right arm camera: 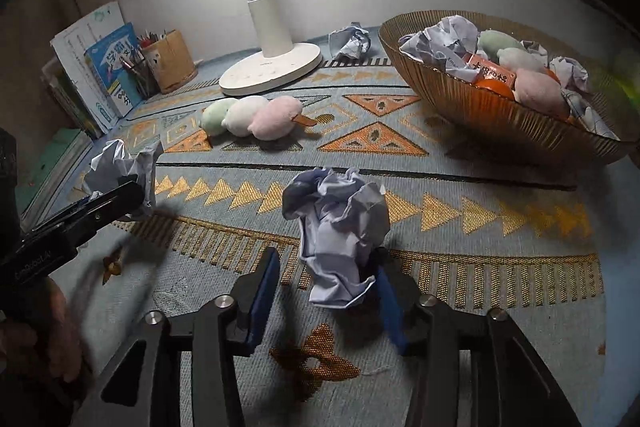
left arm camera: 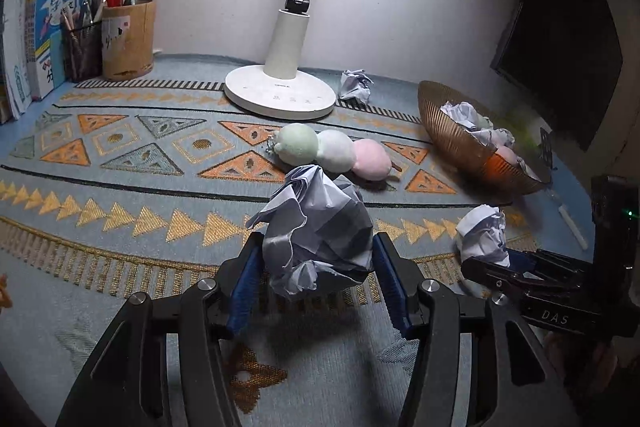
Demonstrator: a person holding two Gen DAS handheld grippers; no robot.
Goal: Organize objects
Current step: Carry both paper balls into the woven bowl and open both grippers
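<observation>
My left gripper [left arm camera: 316,283] is shut on a crumpled paper ball [left arm camera: 316,231], held above the patterned mat; it also shows in the right wrist view [right arm camera: 120,167]. My right gripper [right arm camera: 328,303] stands open around a second crumpled paper ball [right arm camera: 340,227]; only its right pad touches the paper. That ball shows in the left wrist view [left arm camera: 482,235]. A third paper ball [left arm camera: 354,85] lies beside the lamp base. A ribbed amber bowl [right arm camera: 480,119] at the right holds paper balls, plush pieces and an orange box.
A white desk lamp [left arm camera: 280,91] stands at the back middle. A three-ball plush toy [left arm camera: 332,151] lies on the mat in front of it. Pen holders [left arm camera: 128,39] and books [left arm camera: 52,31] stand at the back left. A dark monitor [left arm camera: 560,39] is at the right.
</observation>
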